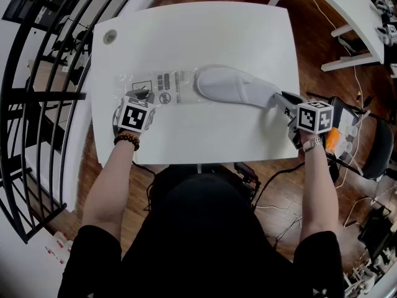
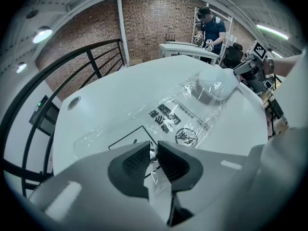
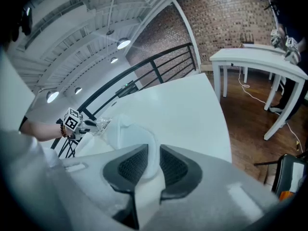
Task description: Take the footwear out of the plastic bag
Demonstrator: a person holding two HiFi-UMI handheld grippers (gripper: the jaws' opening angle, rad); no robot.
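On a white table [image 1: 186,36], a clear plastic bag [image 1: 162,87] is pinched at its end by the left gripper's [image 2: 151,154] nearly closed jaws. A white slipper [image 1: 232,85] is clamped at the heel by the right gripper [image 3: 153,163].

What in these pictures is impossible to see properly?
Head view: print on the plastic bag is too small to read.
Head view: whether a second slipper lies beneath the white slipper; it covers anything under it.
Right gripper view: the right gripper hides the slipper's gripped end.

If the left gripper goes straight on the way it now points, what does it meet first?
Probably the white table top, just under the clear plastic bag pinched in the left gripper. Depth is unclear.
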